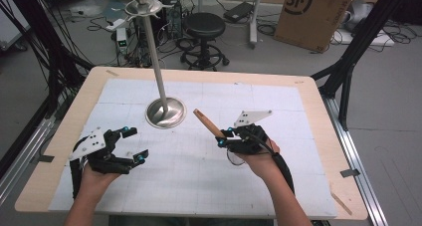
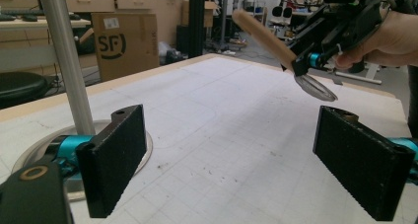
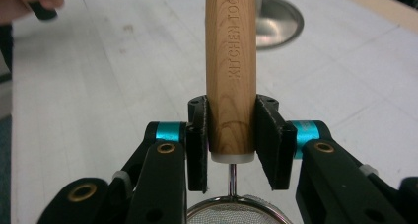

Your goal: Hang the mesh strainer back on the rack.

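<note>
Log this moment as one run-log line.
right gripper: shut on strainer by its wooden handle, off the table | left gripper: open, holding nothing | metal stand: upright

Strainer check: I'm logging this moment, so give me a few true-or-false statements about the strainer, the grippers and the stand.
1. The right gripper is shut on the strainer by its wooden handle. True.
2. The left gripper holds the stand. False: its jaws are open with nothing between them, beside the stand's base.
3. The strainer's mesh bowl rests on the table. False: it is held in the air above it.
4. The handle reads KITCHEN TOOL. True.
5. The stand lies on its side. False: its pole is upright on a round base.
</note>
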A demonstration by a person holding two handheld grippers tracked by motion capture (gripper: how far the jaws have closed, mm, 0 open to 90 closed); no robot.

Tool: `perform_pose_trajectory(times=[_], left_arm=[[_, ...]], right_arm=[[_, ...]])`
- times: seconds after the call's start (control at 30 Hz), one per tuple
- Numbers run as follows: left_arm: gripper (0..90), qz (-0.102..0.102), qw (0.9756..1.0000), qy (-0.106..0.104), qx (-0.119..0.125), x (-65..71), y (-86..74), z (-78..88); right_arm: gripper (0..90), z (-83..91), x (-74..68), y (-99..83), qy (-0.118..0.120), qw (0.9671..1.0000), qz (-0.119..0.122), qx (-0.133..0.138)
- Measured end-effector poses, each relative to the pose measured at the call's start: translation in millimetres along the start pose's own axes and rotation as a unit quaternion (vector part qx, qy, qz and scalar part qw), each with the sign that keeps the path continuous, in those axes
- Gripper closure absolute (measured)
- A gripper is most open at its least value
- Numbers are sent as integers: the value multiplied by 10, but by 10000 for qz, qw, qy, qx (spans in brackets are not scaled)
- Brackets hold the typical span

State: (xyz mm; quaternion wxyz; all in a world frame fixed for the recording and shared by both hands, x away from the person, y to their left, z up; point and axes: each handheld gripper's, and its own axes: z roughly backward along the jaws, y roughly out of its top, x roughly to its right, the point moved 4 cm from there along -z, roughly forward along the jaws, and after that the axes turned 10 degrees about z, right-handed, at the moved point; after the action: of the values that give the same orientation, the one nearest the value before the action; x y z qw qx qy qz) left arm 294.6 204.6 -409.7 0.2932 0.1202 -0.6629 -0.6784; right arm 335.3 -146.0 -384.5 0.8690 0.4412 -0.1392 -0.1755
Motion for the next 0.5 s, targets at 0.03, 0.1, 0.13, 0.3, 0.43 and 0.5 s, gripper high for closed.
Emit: perform_pose_trajectory(times=[0.03,0.1,0.13,0.3,0.43,0.5], left_arm=[[135,-7,10000,6,0,-1,1,1],[135,-4,10000,4,12,-1,3,4],[135,-2,10000,4,15,-1,4,5],[135,13,10000,8,29,-1,5,7],[135,0,10000,1,22,-2,5,7],[135,-1,10000,-1,24,-1,6,7]], right_arm=[[681,15,11,19,-9,9999,12,139],[681,40,18,50,-46,9994,-17,332],[681,54,23,64,-44,9991,-17,426],[681,95,65,121,-58,9967,-51,803],[681,107,92,170,-58,9954,-58,955],[681,107,102,204,-42,9945,-49,1043]])
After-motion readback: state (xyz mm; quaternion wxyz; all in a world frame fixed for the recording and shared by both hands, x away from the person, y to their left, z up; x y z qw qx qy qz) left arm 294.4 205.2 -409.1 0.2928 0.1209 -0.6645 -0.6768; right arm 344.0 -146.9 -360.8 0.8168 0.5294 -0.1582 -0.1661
